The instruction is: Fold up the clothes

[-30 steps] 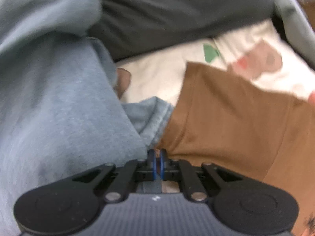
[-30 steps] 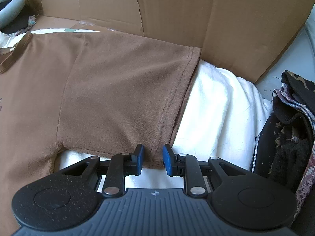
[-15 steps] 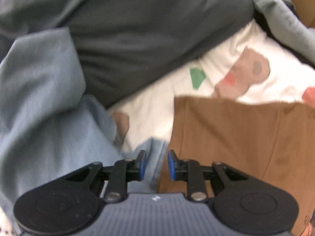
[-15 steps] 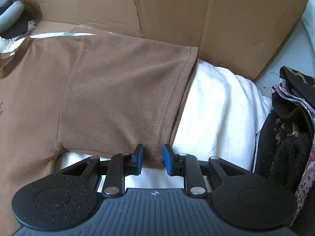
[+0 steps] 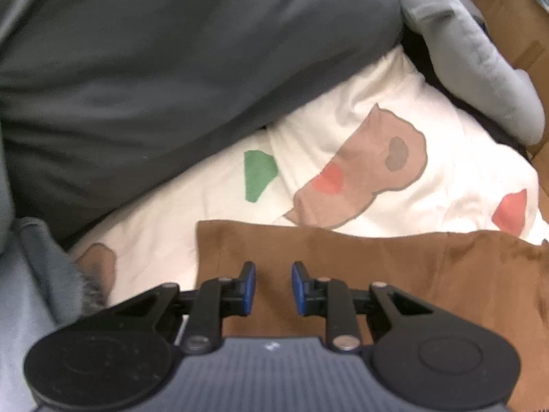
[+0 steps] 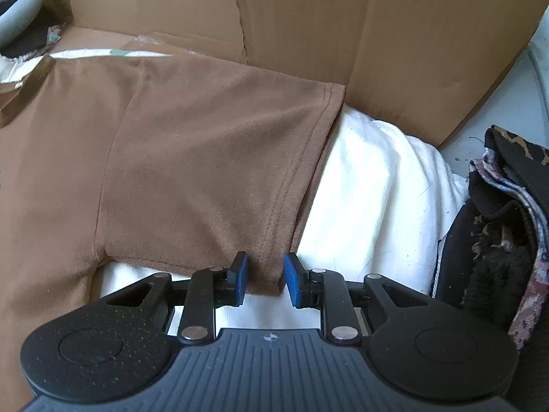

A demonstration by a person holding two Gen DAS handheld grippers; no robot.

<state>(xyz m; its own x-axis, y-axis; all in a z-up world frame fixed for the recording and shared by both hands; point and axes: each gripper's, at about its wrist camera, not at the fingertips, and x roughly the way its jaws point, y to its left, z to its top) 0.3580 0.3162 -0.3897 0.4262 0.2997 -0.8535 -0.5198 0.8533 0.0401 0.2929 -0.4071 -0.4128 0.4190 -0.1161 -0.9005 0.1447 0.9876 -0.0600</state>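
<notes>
Across the white printed sheet (image 5: 394, 116) the brown T-shirt (image 6: 192, 158) is lying flat, its sleeve reaching toward the cardboard wall (image 6: 394, 34) and its collar pointing off to the left in the right wrist view; the shirt's full long axis is running out of frame. Both tools are standing with fingers parted, gripping nothing: the right gripper (image 6: 262, 276) is straddling the sleeve's hemmed corner, the left gripper (image 5: 273, 288) is hovering over brown cloth near its edge. Closing now is likely risking a pinch of the sheet along with the hem, or the thin corner slipping free and the fold going crooked.
</notes>
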